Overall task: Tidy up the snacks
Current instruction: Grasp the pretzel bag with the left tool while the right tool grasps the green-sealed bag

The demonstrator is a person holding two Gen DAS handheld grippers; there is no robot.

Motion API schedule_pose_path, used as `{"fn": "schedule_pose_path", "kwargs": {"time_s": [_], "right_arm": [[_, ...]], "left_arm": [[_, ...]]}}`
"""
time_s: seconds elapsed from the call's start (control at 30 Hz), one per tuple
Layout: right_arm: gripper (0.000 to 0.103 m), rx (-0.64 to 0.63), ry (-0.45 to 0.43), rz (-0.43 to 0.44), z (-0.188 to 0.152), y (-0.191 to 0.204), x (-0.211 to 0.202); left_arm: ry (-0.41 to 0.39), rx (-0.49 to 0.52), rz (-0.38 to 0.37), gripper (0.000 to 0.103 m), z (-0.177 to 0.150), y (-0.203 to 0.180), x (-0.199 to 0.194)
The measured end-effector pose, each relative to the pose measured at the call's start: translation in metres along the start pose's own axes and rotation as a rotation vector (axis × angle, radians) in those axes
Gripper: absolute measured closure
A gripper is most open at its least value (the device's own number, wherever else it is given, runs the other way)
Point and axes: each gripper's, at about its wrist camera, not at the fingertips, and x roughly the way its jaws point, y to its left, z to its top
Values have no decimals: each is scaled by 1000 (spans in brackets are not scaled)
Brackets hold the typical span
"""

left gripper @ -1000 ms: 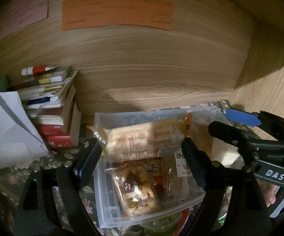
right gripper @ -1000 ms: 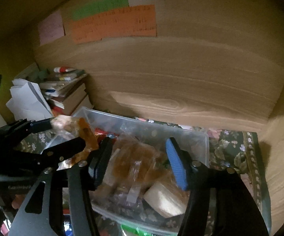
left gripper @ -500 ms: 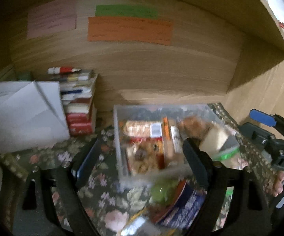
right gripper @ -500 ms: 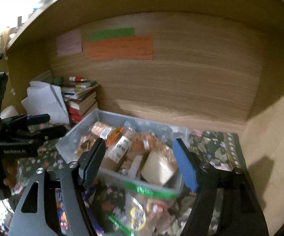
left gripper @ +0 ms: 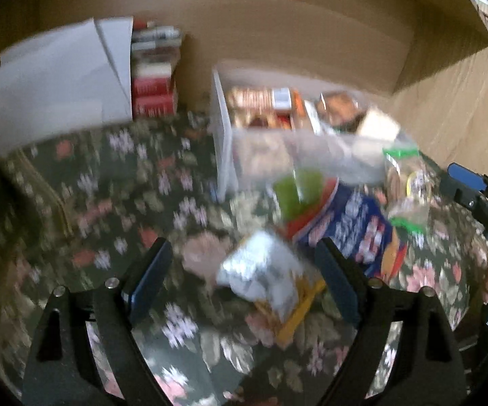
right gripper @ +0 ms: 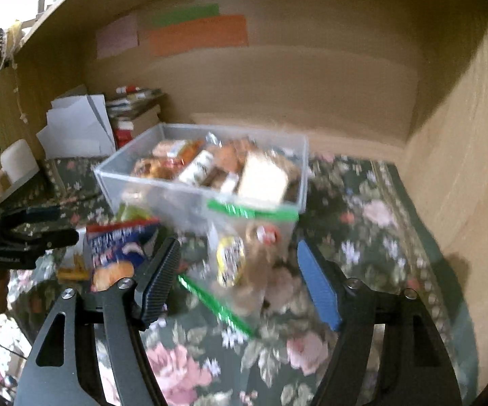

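Observation:
A clear plastic bin (right gripper: 125, 164) filled with several wrapped snacks stands on the floral cloth; it also shows as the bin (left gripper: 225, 155) in the left wrist view. Loose snacks lie in front of it. My left gripper (left gripper: 242, 282) is open over a silver and yellow packet (left gripper: 261, 270), its pads apart from it. A blue snack bag (left gripper: 355, 230) and a green packet (left gripper: 294, 193) lie just beyond. My right gripper (right gripper: 239, 284) is open, with a clear zip bag (right gripper: 244, 260) with green seals lying between its fingers, not pressed. The blue bag (right gripper: 122, 247) lies to its left.
A stack of books (left gripper: 154, 81) and folded white paper (left gripper: 61, 81) stand at the back left, with a pale mug (right gripper: 17, 165) further left. Wooden walls (right gripper: 453, 155) close in the back and right. Floral cloth (left gripper: 108, 186) covers the surface.
Both grippers have drawn back from over the bin to the loose packets in front of it. The snacks seen between their fingers earlier now lie in the bin. The right jaws stand wider.

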Motion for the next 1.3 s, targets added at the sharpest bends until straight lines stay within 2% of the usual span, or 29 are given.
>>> {"fn": "schedule_pose_path", "kwargs": {"time_s": [0.2,0.4,0.53,0.67,0.77,0.87,0.97,1.03,1.07,1.1,1.17,1.3], "right_arm": [[33,37,43,-5,-14,-5,7],[33,47,74,10,-12,-3,22],[33,32,93,-4,-9,-2,34],[33,29,110,-3,-9,-4,43],[33,36,120,2,-9,-4,49],[33,33,131,14,-9,-3,53],[33,19,138,15,-9,-1,56],[39,19,144,21,-9,0,57],[41,20,147,26,-9,0,58],[45,21,148,24,-9,0,59],[48,19,138,20,-9,1,58],[64,15,113,23,-10,4,51]], "left_arm": [[40,-23,-27,16,-10,-4,18],[20,-40,14,16,-7,2,26],[4,-35,69,16,-8,14,20],[3,-60,92,16,-8,31,14],[6,-72,83,17,-6,34,14],[9,-75,22,20,-6,30,17],[2,-54,34,26,-5,20,24],[0,-38,47,34,-5,16,28],[-1,-29,58,42,-5,13,29],[-2,-21,66,46,-5,11,30],[-8,-18,57,48,-4,10,29],[-24,2,58,52,-7,9,21]]}}
